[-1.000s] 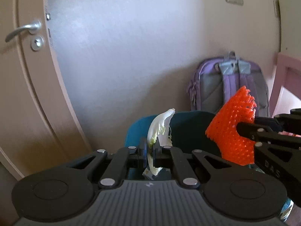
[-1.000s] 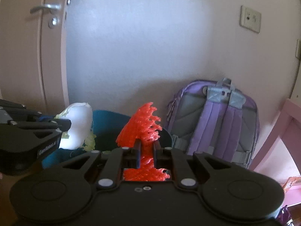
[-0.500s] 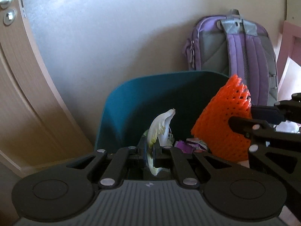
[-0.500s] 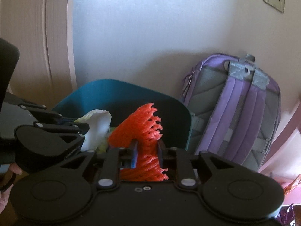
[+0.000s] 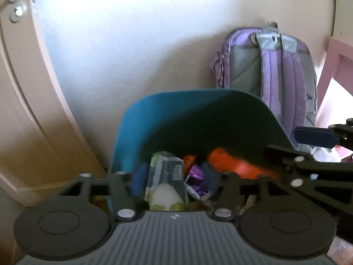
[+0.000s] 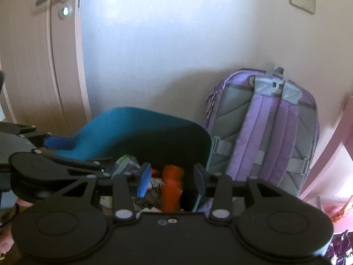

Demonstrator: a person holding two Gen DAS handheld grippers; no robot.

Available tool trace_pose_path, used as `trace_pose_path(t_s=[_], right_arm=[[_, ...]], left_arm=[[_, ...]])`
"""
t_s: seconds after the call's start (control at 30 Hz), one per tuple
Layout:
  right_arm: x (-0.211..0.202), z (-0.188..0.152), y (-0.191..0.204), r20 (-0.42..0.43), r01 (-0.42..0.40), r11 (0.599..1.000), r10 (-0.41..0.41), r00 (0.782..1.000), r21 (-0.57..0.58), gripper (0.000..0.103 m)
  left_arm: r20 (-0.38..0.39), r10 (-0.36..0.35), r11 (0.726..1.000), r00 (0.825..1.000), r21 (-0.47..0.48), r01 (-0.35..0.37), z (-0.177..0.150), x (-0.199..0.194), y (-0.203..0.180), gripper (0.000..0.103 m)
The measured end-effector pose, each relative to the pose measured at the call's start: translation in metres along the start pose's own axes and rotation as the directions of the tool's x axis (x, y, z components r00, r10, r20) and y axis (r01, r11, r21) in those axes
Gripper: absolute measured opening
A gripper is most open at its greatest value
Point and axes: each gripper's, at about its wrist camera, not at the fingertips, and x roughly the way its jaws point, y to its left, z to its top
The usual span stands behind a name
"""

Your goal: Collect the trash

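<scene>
Two scraps — orange net (image 5: pixel 231 165) (blurred), binned

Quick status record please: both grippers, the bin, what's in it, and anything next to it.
left gripper: open, over the bin, holding nothing
right gripper: open, over the bin, holding nothing
teal bin: against the wall, beside the door
orange mesh: blurred, within the bin opening
white-green scrap: in the bin, below the left gripper
other contents: purple wrapper, assorted packaging
purple backpack: leaning on the wall, right of the bin
</scene>
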Motion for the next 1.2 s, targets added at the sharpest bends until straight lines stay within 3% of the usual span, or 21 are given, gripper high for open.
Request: trace_pose_path(t_s=[0.17,0.3,0.93,1.07,1.2], right_arm=[[-0.037,0.000,-0.005,0.051,-0.017,0.999,0.015,0.999,0.030,0.051],[-0.064,-0.002,-0.006,0.085,-0.034,0.999,0.031,0.996,0.033,0.054],[-0.163,-0.042,0.018,0.199,-0.129,0.991,0.122,0.972,0.022,0.058],[-0.174,-0.048,0.020,0.217,-0.137,0.990,0.126,0.968,0.034,0.059],[-0.183,-0.051,0.021,0.222,-0.144,0.989,0.133,0.966,0.038,0.059]], left_arm=[[0.047,-0.014,1.000,0.999,0.000,0.014,-0.002,-0.036,-0.001,0.069],[0.093,-0.013,1.000,0.996,-0.013,0.014,-0.004,-0.068,-0.002,0.081],[0.229,-0.055,0.996,0.972,-0.056,0.070,-0.053,-0.181,-0.004,0.084],[0.281,-0.020,0.998,0.959,-0.049,0.035,-0.066,-0.202,-0.006,0.102],[0.318,-0.001,0.999,0.948,-0.041,0.015,-0.077,-0.218,-0.008,0.102]])
